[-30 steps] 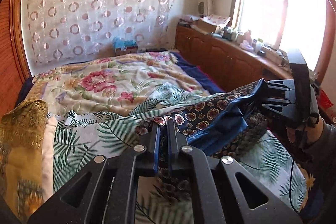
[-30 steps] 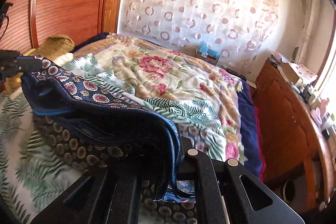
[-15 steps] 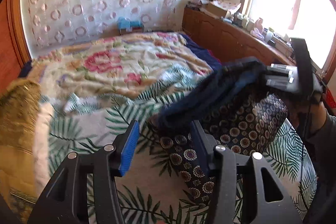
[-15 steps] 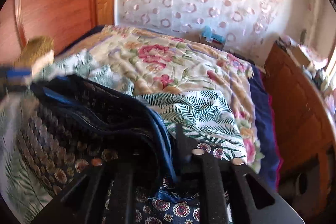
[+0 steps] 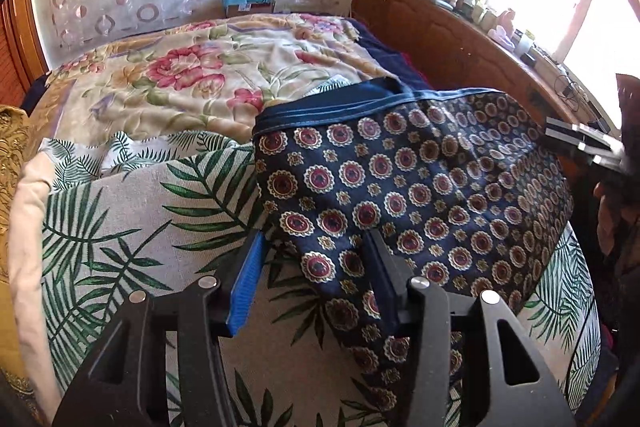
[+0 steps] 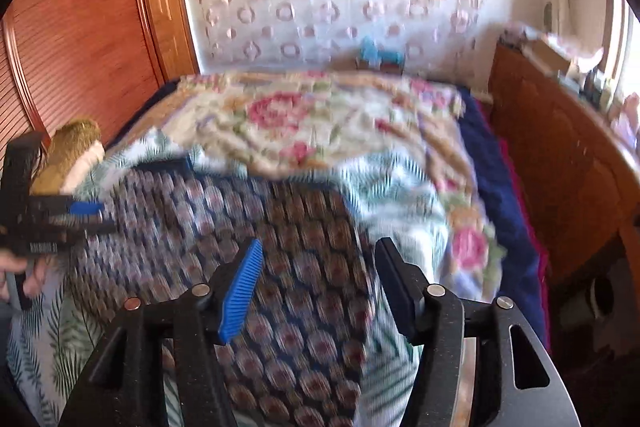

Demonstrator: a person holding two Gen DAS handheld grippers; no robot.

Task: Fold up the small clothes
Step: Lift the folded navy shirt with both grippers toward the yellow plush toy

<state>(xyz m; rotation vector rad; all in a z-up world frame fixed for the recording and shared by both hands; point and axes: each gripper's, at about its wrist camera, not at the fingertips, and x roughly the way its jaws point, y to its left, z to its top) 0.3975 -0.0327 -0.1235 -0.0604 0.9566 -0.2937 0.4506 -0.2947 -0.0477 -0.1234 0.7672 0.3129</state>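
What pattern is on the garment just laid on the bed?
Dark navy with red-and-cream round medallions on the garment; clearest in the left wrist view.

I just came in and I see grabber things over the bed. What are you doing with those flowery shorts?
A person holds a gripper in each hand and is folding small clothes on the bed. The navy patterned shorts now lie on the palm-leaf sheet. The left gripper is open over the shorts' near edge, no longer pinching them. The right gripper has just been opening too; the cloth lies under its jaws, not squeezed. Both have let go, so this fold looks laid down.
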